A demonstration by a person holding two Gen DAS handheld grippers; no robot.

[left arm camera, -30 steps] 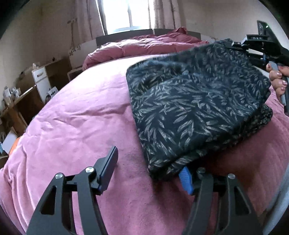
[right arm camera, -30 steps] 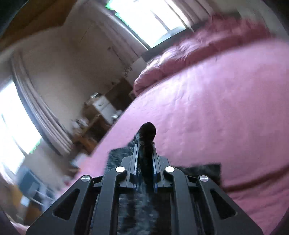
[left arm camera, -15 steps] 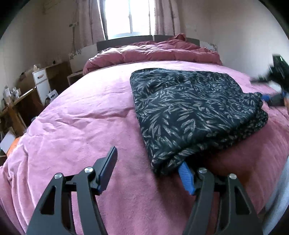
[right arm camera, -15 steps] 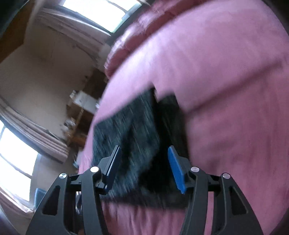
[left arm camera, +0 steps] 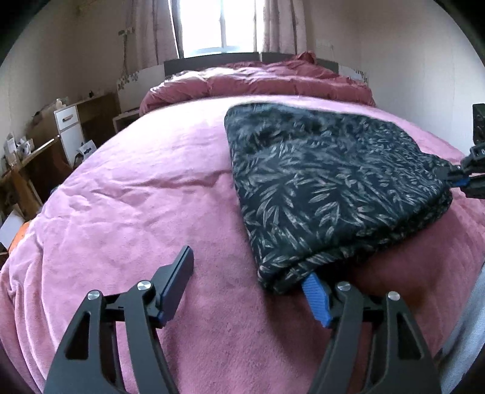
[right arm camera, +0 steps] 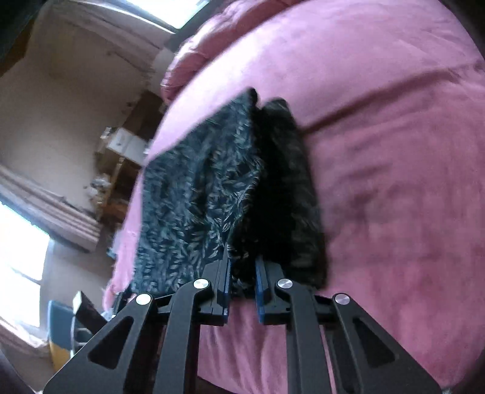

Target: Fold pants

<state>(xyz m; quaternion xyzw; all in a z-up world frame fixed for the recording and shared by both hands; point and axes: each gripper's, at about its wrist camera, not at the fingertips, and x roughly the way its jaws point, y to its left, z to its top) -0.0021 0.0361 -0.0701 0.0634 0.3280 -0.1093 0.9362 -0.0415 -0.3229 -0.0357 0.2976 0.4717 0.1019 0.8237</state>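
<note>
Now the right gripper (right arm camera: 241,280) is closing its fingers on the folded pants (left arm camera: 327,188) lying on the bed (left arm camera: 145,194), the left gripper (left arm camera: 248,288) gaping beside them: lift both corners evenly.

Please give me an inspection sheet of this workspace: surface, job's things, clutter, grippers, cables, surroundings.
Surface: bed under a pink cover, lightly creased.
Job's things: dark leaf-print pants, folded into a thick stack, lying on the cover.
Clutter: nothing seen on the cover beside the pants; a rumpled duvet lies at the head.
Grippers: left gripper open, its blue pad at the near corner of the stack, nothing pinched. Right gripper closing on the stack's edge, fabric between the pads.
Cables: nothing seen.
Surroundings: bright window with curtains; white drawer unit and crowded wooden furniture beside the bed.
</note>
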